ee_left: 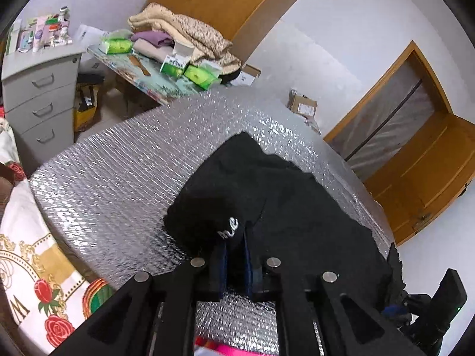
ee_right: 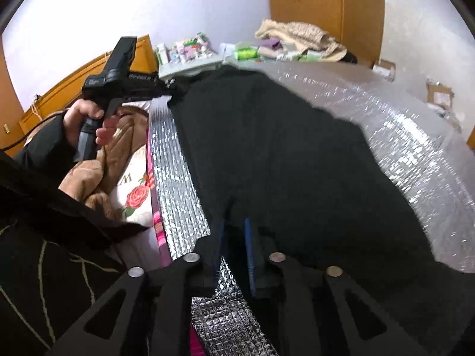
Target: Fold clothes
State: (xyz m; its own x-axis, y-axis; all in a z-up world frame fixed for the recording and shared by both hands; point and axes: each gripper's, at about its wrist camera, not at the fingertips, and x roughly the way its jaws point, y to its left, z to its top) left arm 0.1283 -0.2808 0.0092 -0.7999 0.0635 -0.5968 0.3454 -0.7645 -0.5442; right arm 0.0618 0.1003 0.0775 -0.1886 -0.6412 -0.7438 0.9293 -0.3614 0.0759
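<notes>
A black garment with white script near its hem lies spread on a silver foil mat. My left gripper is shut on the garment's near edge, cloth pinched between the blue pads. In the right wrist view the same garment covers much of the mat. There my right gripper is shut on another part of the near edge. Farther off a hand holds the left gripper at the garment's far corner.
Rose-print bedding lies under the mat. A grey drawer cabinet and a table piled with clothes and green packs stand beyond. A brown coat lies left of the mat. Wooden doors are on the right.
</notes>
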